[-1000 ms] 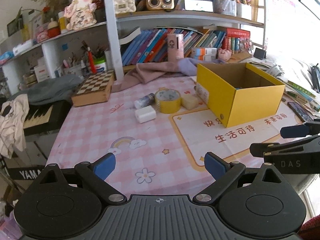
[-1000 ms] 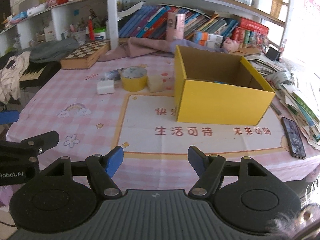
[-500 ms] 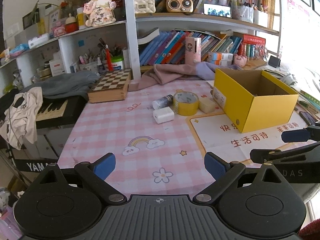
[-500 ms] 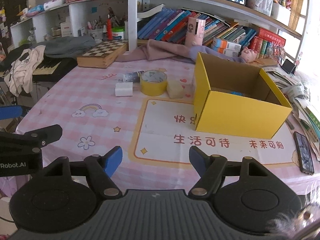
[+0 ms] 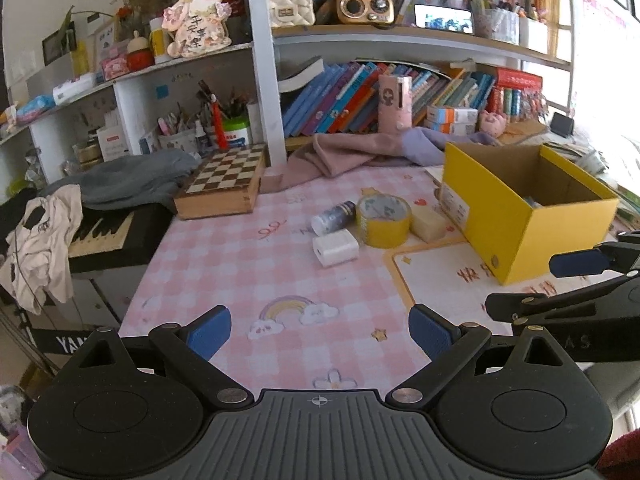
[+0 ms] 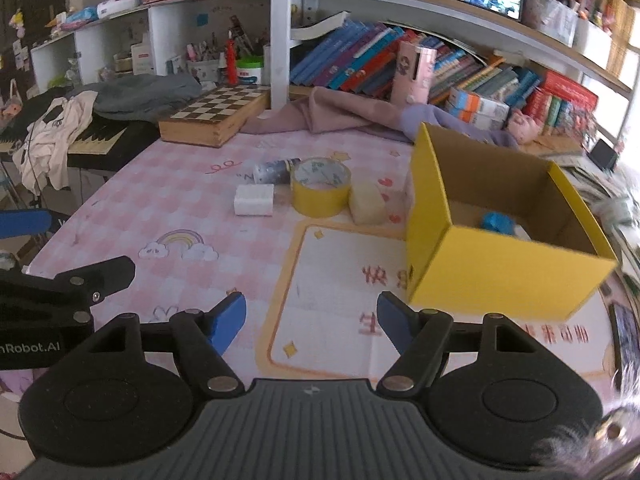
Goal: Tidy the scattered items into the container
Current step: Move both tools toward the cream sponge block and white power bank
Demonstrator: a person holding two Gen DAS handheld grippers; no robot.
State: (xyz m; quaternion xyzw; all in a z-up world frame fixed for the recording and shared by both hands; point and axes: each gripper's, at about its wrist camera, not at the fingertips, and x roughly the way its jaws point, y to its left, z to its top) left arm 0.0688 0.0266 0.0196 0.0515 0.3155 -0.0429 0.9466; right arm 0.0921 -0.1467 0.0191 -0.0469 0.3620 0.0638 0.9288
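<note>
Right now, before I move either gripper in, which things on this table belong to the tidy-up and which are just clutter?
Part of the job:
yellow box
tape roll
white block
small bottle
pale block

Just lying about:
chessboard
pink cloth
phone
grey garment

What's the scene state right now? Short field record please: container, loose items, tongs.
container: yellow box, open top, on the pink checked tablecloth
inside container: a blue thing, partly hidden
loose items: tape roll, white block, pale block, small bottle lying on its side
grouping: all four clustered left of the box
left tongs: open, empty
right tongs: open, empty
items still to tidy: four
</note>
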